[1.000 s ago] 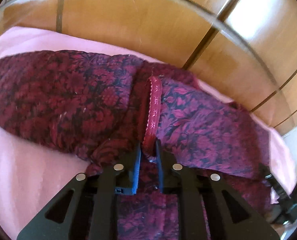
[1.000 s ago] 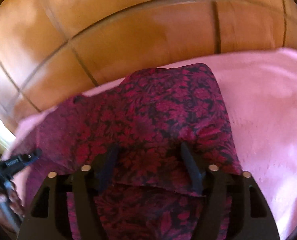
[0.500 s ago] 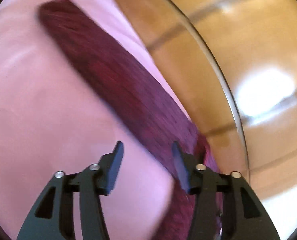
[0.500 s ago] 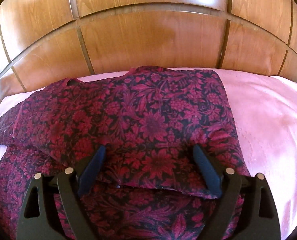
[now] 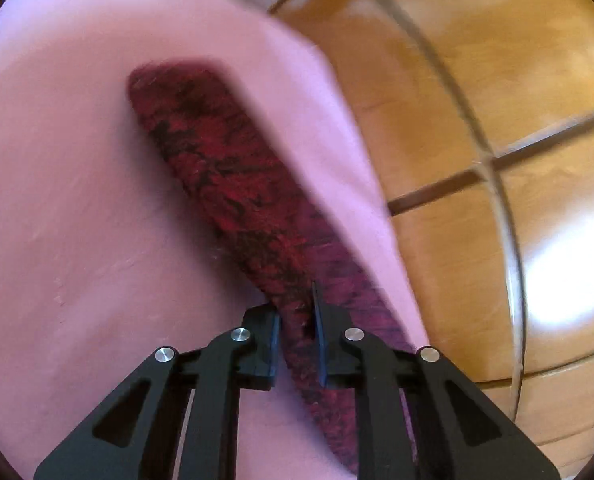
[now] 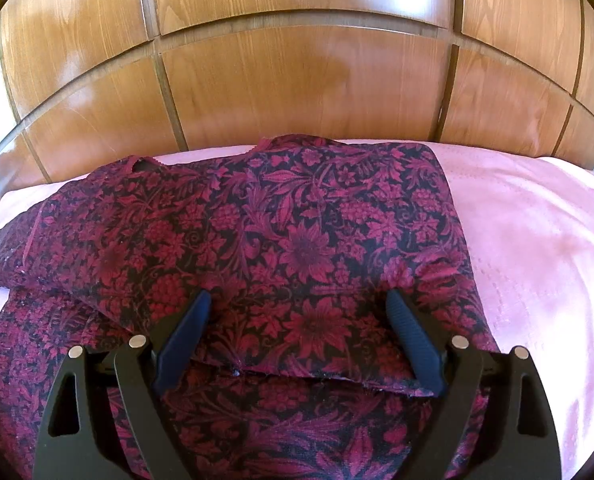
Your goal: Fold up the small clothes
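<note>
- Since the earlier frame, the left hand-held gripper (image 5: 297, 322) is seen shifted to the sleeve (image 5: 233, 184), its jaws just closed on that cloth.
- Right hand-held gripper (image 6: 297, 330) is held released above the floral garment (image 6: 297, 240), which lies on the pink bed (image 6: 537, 248).
- Sleeve is best carried across flat, without twisting.
- Left view is blurred; pad contact is hard to confirm.

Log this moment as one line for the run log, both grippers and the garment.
left gripper: shut on red floral garment edge | right gripper: open above folded garment | surface: pink sheet
</note>
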`<state>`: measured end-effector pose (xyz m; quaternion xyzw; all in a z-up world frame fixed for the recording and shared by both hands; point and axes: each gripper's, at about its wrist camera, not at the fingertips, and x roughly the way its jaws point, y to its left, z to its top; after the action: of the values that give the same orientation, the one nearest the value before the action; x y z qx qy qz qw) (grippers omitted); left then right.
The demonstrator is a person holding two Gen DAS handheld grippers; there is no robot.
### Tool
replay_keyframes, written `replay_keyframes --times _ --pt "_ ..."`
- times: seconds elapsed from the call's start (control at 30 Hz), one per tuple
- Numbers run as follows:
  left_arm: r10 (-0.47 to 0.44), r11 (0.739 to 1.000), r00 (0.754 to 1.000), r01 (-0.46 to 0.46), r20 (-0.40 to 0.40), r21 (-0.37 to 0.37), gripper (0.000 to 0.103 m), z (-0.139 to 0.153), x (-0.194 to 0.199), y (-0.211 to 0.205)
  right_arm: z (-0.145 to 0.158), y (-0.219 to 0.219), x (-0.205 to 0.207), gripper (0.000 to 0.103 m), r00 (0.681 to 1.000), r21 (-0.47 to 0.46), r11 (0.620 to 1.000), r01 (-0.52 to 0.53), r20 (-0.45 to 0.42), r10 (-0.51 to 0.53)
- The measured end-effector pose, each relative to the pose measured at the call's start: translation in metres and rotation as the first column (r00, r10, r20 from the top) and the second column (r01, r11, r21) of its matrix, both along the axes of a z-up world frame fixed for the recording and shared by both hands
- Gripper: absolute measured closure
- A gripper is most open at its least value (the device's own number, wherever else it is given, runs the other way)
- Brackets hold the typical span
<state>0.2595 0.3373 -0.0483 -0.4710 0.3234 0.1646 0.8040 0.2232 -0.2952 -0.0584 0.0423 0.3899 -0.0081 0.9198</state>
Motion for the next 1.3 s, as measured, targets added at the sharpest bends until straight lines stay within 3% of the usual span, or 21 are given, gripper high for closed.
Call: replay_keyframes --times 0.1,0.2,0.3,0.4,0.47,0.5,0.53,0.63,0.67,0.73,0.83,0.87,0.97,1.03,1.17,1.3 --pt "-0.141 0.977 0.987 0.126 0.074 0.170 0.090 0.047 0.005 -0.044 0.000 0.000 0.000 0.014 1.000 -0.001 1.000 0.002 0.002 -0.002" --pt "-0.321 0.918 0.934 0.267 0.154 0.291 0.090 0.084 0.005 -0.110 0.000 0.000 0.000 0.014 1.000 -0.001 1.000 0.001 0.001 -0.001" --pt "-0.507 0.827 0.842 0.414 0.186 0.381 0.090 0.105 0.002 -0.190 0.000 -0.001 0.000 0.014 1.000 0.006 1.000 0.001 0.002 -0.001" --pt "-0.686 0.690 0.715 0.579 0.134 0.434 0.090 0.101 0.001 -0.275 0.001 -0.001 0.001 0.014 1.000 0.008 1.000 0.002 0.003 -0.002" --pt "-0.776 0.589 0.628 0.684 0.063 0.432 0.077 0.088 0.000 -0.320 0.001 -0.001 0.000 0.014 1.000 0.014 1.000 0.002 0.004 -0.002" --pt "-0.815 0.533 0.579 0.733 0.023 0.424 0.060 0.077 -0.004 -0.345 0.001 -0.002 0.000 0.014 1.000 0.020 1.000 0.001 0.006 -0.001" --pt "-0.831 0.505 0.556 0.753 0.003 0.422 0.048 0.068 -0.014 -0.360 0.001 -0.003 0.000 0.014 1.000 0.026 1.000 0.002 0.008 -0.002" --pt "-0.848 0.451 0.527 0.773 -0.054 0.446 0.044 0.045 -0.050 -0.388 0.001 -0.006 0.000 0.013 1.000 0.048 0.999 -0.002 0.012 0.002" --pt "-0.846 0.453 0.529 0.774 -0.059 0.444 0.044 0.041 -0.055 -0.387 0.001 -0.007 0.000 0.013 1.000 0.052 0.999 -0.004 0.012 0.003" --pt "-0.826 0.485 0.560 0.763 -0.062 0.428 0.044 0.031 -0.071 -0.380 0.001 -0.009 0.000 0.013 1.000 0.063 0.998 -0.006 0.017 0.005" --pt "-0.769 0.567 0.636 0.726 -0.067 0.389 0.044 0.019 -0.096 -0.352 0.001 -0.010 0.001 0.013 1.000 0.063 0.998 -0.006 0.013 0.006" --pt "-0.732 0.601 0.676 0.700 -0.086 0.386 0.044 0.014 -0.101 -0.340 0.002 -0.011 0.001 0.013 1.000 0.063 0.998 -0.007 0.010 0.007" --pt "-0.664 0.683 0.742 0.653 -0.094 0.328 0.044 0.000 -0.097 -0.306 0.013 -0.015 -0.003 0.013 1.000 0.057 0.998 -0.007 0.001 0.006" --pt "-0.662 0.710 0.748 0.647 -0.051 0.280 0.044 0.000 -0.103 -0.294 0.018 -0.018 -0.016 0.013 1.000 0.066 0.998 0.002 0.011 -0.003" --pt "-0.655 0.711 0.754 0.635 -0.043 0.302 0.044 -0.006 -0.106 -0.299 0.030 -0.036 -0.047 0.022 0.999 0.190 0.982 0.015 0.043 -0.024" --pt "-0.661 0.692 0.749 0.633 -0.048 0.347 0.044 -0.014 -0.098 -0.309 0.038 -0.045 -0.047 0.044 0.999 0.390 0.921 0.002 0.041 -0.020"
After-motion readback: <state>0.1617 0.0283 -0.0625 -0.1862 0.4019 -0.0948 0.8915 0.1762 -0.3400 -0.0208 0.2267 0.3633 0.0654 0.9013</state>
